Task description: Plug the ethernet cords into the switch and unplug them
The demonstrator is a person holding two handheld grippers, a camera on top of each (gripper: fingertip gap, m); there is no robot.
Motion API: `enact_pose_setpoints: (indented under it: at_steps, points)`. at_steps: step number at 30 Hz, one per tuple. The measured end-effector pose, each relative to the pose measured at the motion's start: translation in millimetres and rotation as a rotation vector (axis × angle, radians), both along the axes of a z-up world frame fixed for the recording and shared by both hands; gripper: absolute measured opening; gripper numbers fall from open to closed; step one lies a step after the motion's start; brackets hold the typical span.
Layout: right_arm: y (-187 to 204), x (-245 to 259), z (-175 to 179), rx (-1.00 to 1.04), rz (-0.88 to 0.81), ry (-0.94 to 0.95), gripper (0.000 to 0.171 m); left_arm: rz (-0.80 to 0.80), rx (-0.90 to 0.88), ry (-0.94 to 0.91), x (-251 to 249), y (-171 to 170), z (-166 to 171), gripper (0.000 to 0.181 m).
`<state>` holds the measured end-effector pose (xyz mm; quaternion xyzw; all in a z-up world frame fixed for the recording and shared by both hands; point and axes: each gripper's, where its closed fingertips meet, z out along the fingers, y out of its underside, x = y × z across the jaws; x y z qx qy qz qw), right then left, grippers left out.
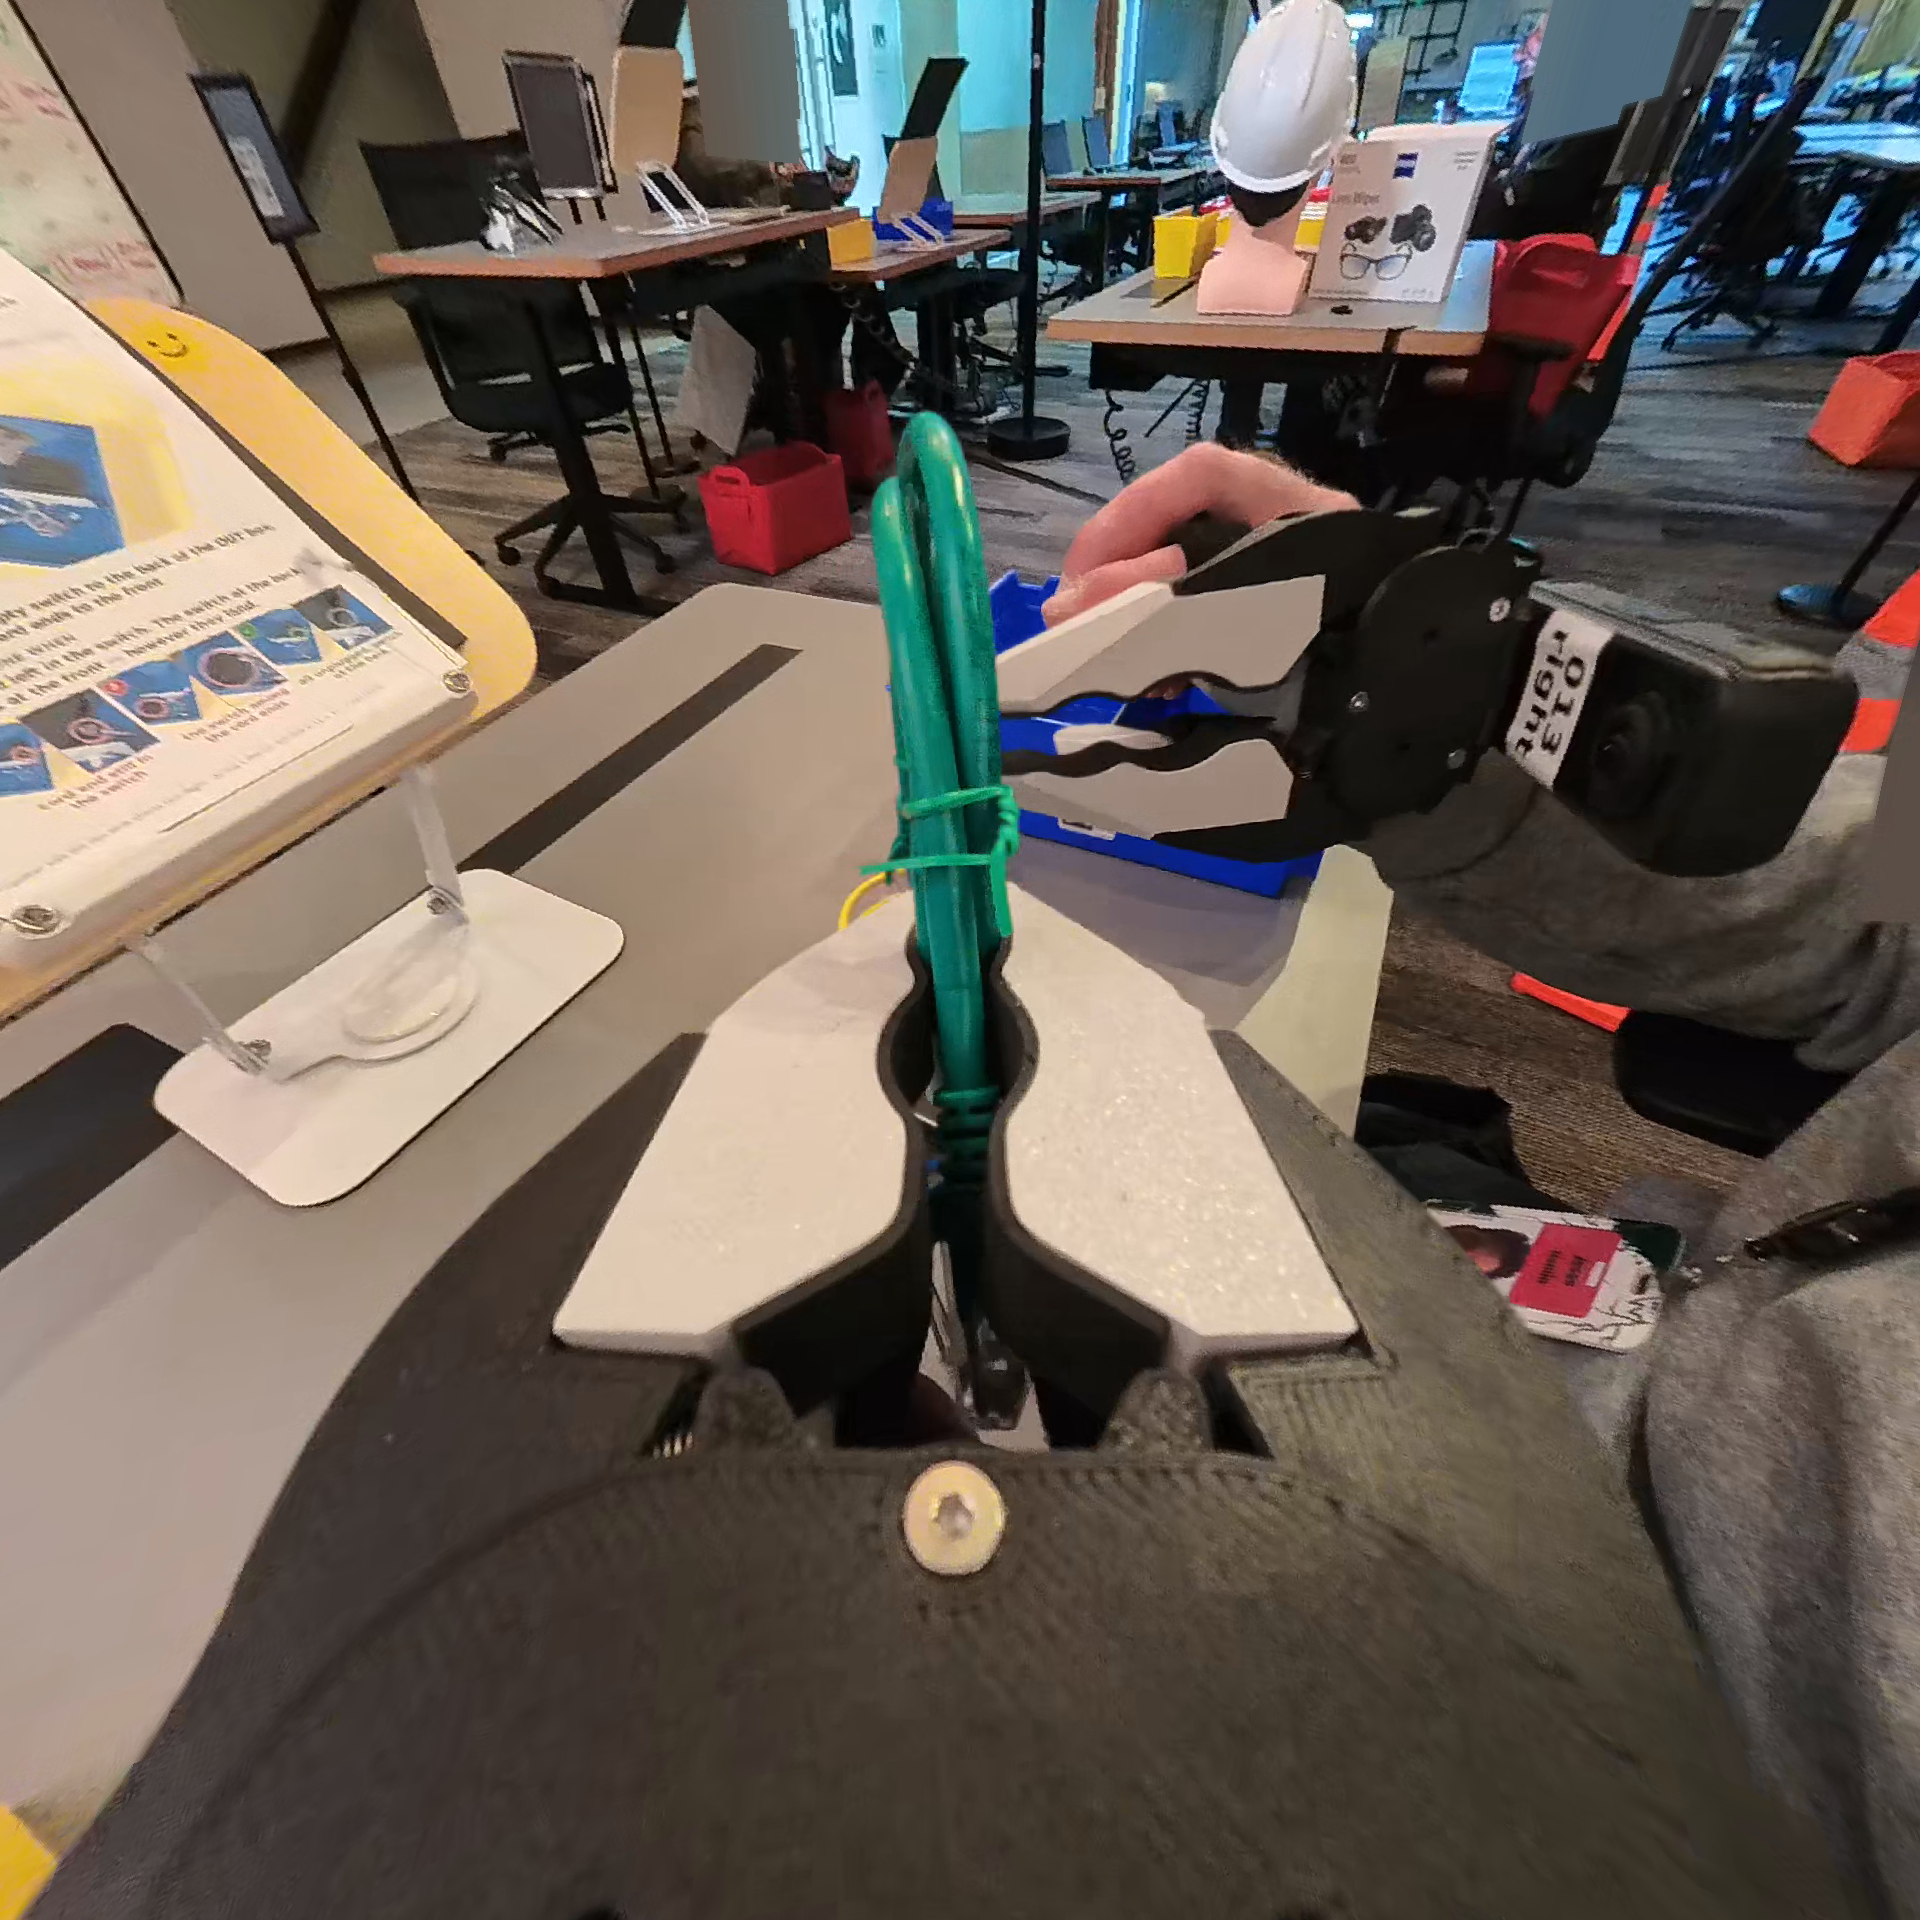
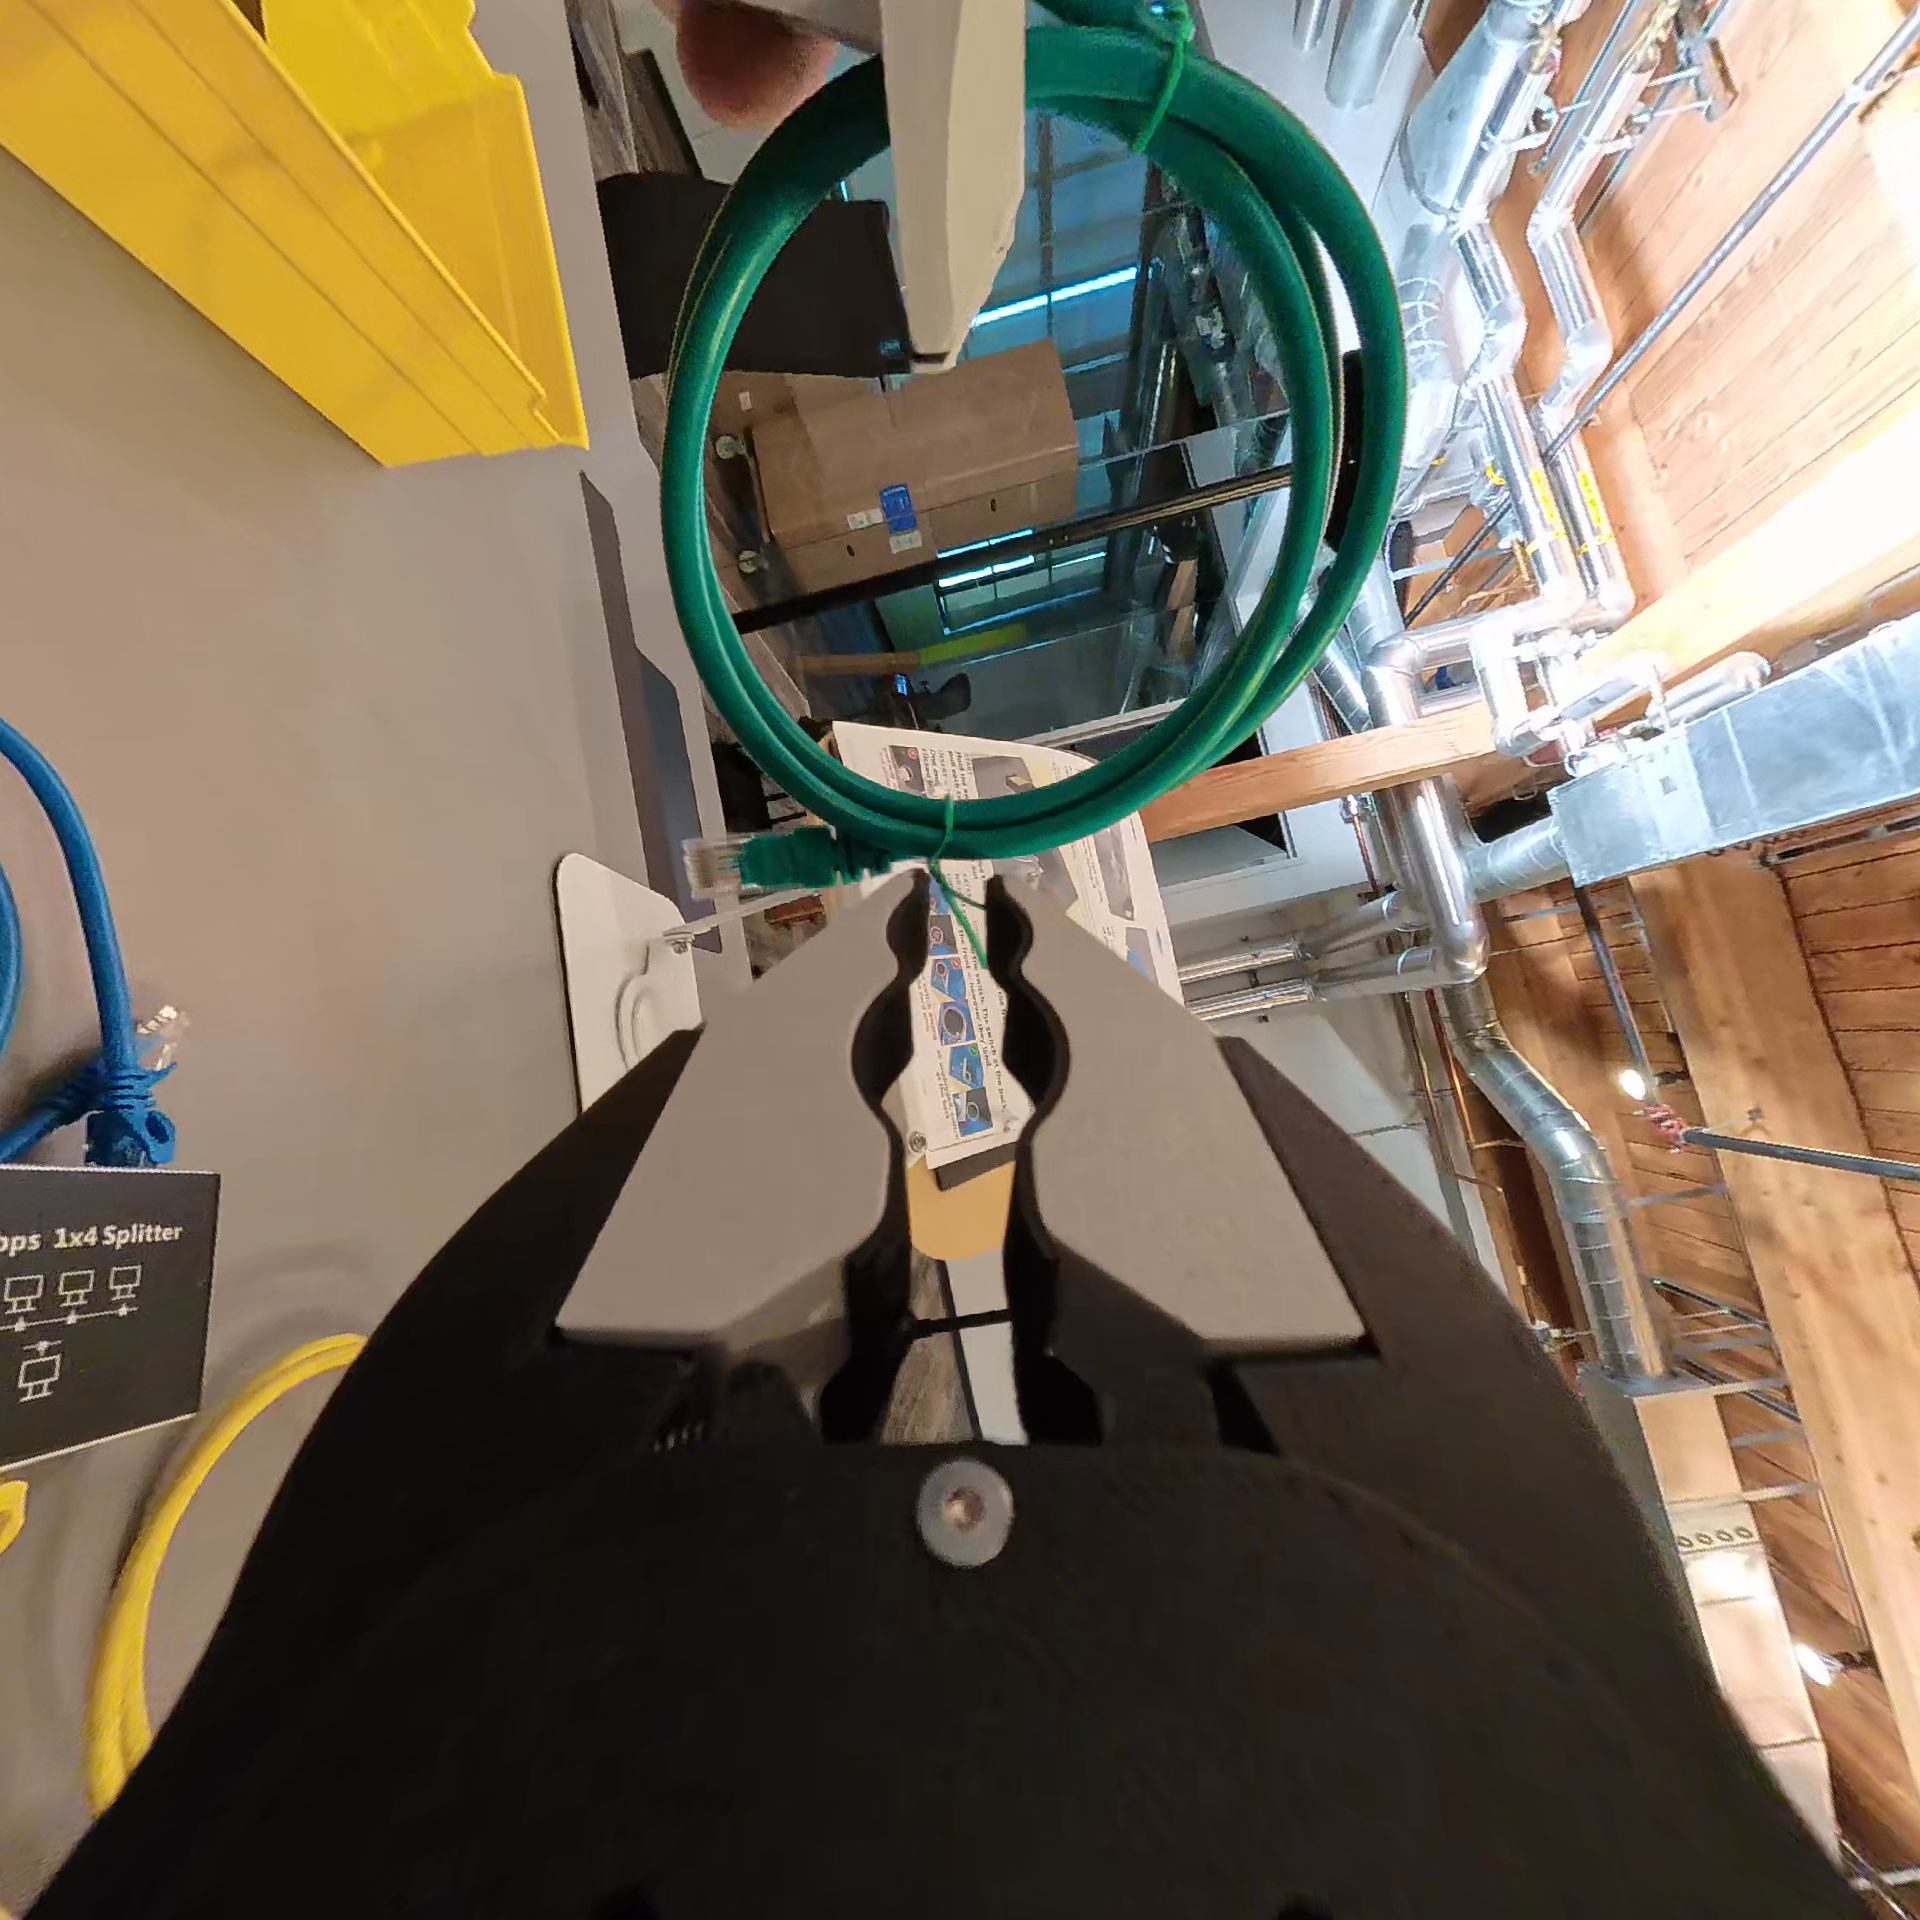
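the left gripper (image 1: 956, 966) is clamped on the green cord (image 1: 935, 644), coil held upright over the table (image 1: 665, 831); the right gripper (image 2: 954, 883), fingers narrowly apart, empty, sits at its plug (image 2: 774, 860); step: hand-off before plugging; next, pinch the plug squarely and aim it at the switch (image 2: 99, 1309).

Ahead of you at twelve o'clock: wood-edged grey desks (image 1: 613, 249) with black office chairs (image 1: 540, 384) on dark patterned carpet (image 1: 1039, 488). Red fabric bin (image 1: 774, 506) on the floor. White hard hat (image 1: 1283, 94) at one o'clock. Overhead, silver metal ducts (image 2: 1455, 623) under wooden ceiling planks (image 2: 1714, 312).
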<state>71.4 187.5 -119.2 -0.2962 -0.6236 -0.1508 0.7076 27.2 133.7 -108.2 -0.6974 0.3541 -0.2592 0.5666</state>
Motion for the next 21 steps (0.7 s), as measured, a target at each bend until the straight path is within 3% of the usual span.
enact_pose_setpoints:
  at_steps: [7, 11, 16, 21]
  points:
    - [-1, -3, -6, -0.100, 0.020, -0.012, 0.000, -0.020, -0.012, -0.024, 0, -3, 4, 0.003]
    - [-2, -2, 1, -0.337, 0.092, 0.116, 0.000, 0.006, 0.015, -0.051, -3, 0, 9, 0.003]
    - [-4, -4, 11, -0.885, 0.275, 0.366, 0.000, 0.099, 0.162, -0.012, -9, 8, 15, 0.003]
    - [-17, -6, 26, -1.649, 0.703, 0.646, 0.000, 0.214, 0.334, 0.029, -22, 15, 25, 0.004]
